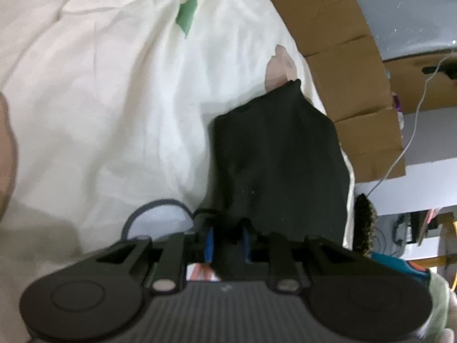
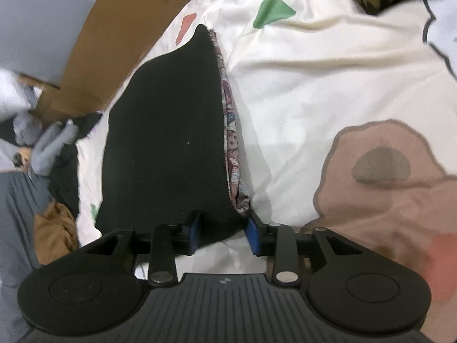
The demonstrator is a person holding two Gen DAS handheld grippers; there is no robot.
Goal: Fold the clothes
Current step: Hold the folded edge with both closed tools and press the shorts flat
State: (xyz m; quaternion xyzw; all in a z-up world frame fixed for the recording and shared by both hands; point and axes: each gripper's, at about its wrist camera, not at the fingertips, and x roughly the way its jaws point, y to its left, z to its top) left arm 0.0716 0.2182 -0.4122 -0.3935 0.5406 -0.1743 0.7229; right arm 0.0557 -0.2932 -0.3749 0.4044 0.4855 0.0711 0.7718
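— How's the light on your side?

— Bright and even on the cream bedsheet (image 1: 100, 85), almost washed out in my left view. My tongs throw a soft grey shadow just ahead of them.

— Sharp?

— No. The left view is smeared all over; the green patch (image 1: 187, 17) has fuzzy edges. The right view is crisper, though the black garment (image 2: 165, 143) swallows nearly all detail.

— Edges?

— Bent by the fisheye, with dark corners; the cardboard (image 1: 342, 57) curves.
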